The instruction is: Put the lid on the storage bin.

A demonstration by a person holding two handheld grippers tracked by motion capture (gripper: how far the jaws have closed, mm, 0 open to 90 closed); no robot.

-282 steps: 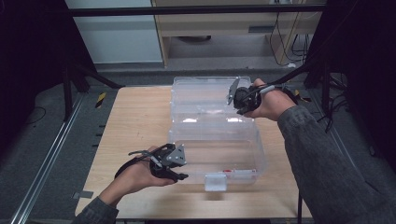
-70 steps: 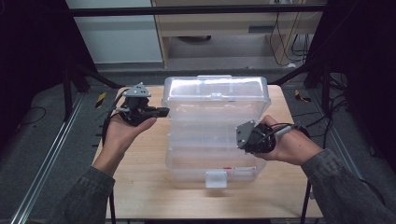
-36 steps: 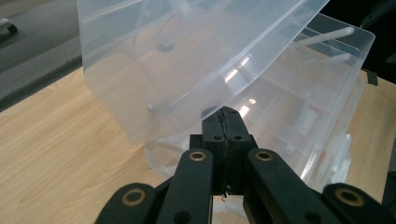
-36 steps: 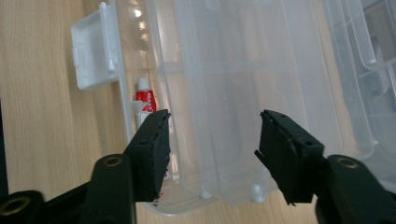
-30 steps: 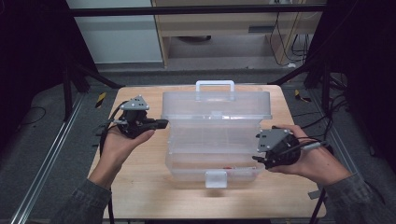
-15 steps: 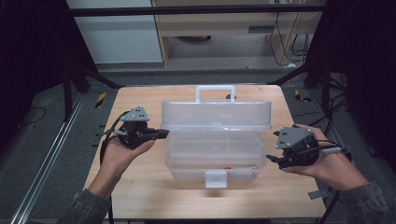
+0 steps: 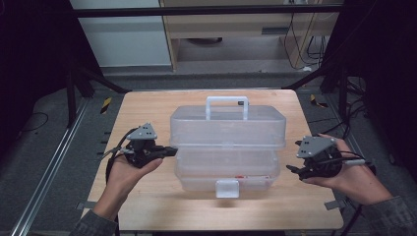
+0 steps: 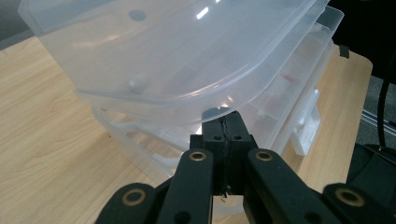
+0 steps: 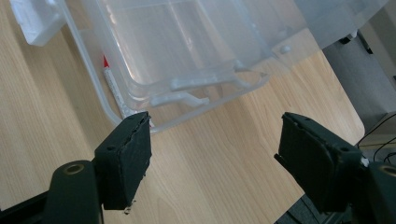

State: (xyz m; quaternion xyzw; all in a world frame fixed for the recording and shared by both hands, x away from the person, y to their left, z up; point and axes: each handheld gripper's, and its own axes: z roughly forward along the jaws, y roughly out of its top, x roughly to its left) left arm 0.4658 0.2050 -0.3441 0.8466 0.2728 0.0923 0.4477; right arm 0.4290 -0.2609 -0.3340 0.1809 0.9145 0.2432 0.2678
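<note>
A clear plastic tiered case (image 7: 227,142) stands mid-table with its lid section folded over the lower trays. Its handle (image 7: 226,103) stands up at the back and a white latch (image 7: 227,188) hangs at the front. My left gripper (image 7: 169,149) is shut with nothing in it, and its tips rest at the case's left side. In the left gripper view they (image 8: 226,122) sit just under the lid's rim (image 8: 187,100). My right gripper (image 7: 292,169) is open, a little off the case's right side. Its view shows the jaws (image 9: 217,135) wide apart near the bottom tray's corner (image 9: 140,116).
The wooden table (image 7: 147,108) ends close behind the case and just in front of the latch. Black frame posts (image 7: 74,83) flank it, with a floor rail (image 7: 54,167) at left and cables (image 7: 305,34) at back right. A white strip with a red tip (image 9: 112,77) lies inside the bottom tray.
The lid section has swung up from lying flat and come down over the trays. My right gripper has let go of it and drawn back to the right. The left gripper slid nearer along the side.
</note>
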